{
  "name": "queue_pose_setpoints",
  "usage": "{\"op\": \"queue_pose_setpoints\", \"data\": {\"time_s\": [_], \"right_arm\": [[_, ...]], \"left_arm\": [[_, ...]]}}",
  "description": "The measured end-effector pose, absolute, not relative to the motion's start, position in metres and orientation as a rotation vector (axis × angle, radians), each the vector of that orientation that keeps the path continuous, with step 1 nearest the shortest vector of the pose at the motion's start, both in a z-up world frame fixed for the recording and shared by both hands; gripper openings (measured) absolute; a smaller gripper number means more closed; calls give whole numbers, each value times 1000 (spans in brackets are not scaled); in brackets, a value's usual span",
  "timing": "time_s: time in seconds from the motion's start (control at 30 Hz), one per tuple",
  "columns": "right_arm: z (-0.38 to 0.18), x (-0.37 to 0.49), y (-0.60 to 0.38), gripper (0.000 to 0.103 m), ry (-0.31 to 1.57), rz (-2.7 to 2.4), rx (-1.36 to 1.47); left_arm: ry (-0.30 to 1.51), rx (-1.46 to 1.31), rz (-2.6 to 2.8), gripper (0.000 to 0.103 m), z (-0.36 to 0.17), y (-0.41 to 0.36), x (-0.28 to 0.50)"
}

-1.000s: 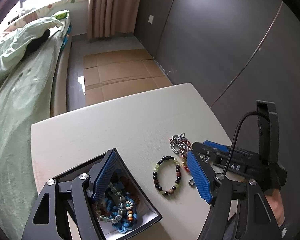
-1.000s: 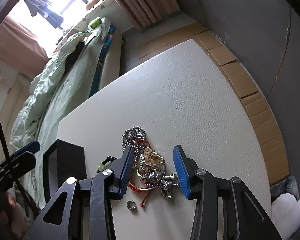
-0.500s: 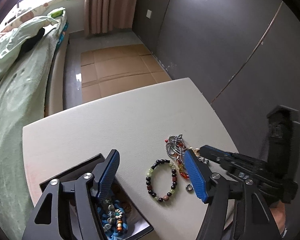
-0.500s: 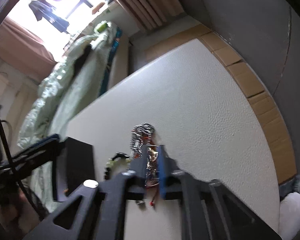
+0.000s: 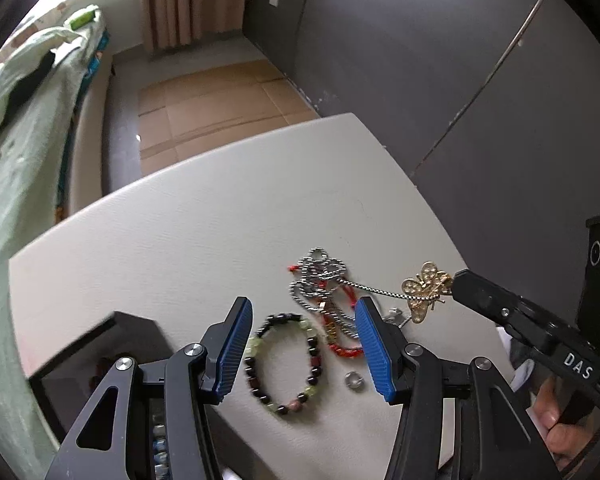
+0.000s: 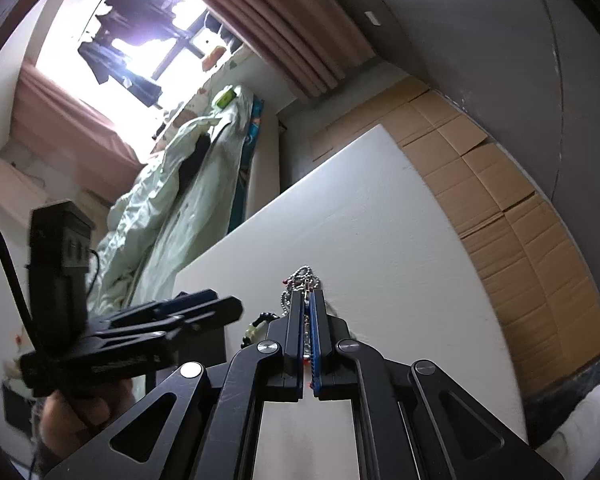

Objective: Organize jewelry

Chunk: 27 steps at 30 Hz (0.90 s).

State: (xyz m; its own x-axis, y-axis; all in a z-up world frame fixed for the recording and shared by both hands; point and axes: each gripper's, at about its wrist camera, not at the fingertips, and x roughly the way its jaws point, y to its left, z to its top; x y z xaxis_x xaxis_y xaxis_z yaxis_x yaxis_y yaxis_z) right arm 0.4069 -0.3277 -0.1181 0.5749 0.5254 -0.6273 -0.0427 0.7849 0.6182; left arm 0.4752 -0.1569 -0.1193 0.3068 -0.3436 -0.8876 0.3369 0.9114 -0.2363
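worktop [image 5: 180, 240] white, carried everything | black box [image 5: 100, 344] at its near-left corner | left claw [image 5: 304, 344] half open, jaws just closing, empty, above beaded bracelet [image 5: 284, 364] right of box | right claw [image 6: 309, 320] clamped on gold butterfly pendant [image 5: 422, 290], chain [image 5: 320, 280] trailing to the pile beyond bracelet | small ring [image 5: 354, 381] beside bracelet

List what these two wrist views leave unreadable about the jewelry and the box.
- Black box, left wrist view: contents mostly hidden behind the left claw and blurred.
- Butterfly pendant: absent from the right wrist view, hidden by the shut right claw.
- Small ring, left wrist view: too small for detail.
- Silver chain: how it is tangled with the red cord is unclear.
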Motion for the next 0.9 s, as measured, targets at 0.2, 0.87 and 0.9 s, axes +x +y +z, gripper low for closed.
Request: {"op": "queue_pose_setpoints", "data": {"time_s": [0.2, 0.87, 0.9], "right_arm": [[-116, 395, -339, 4, 867, 342, 643], [-121, 392, -357, 4, 849, 300, 648], [-120, 392, -356, 4, 846, 304, 646]], "left_arm": [[1204, -25, -437, 55, -133, -170, 485], [1168, 25, -412, 3, -121, -165, 488], [1160, 32, -416, 3, -117, -164, 486]]}}
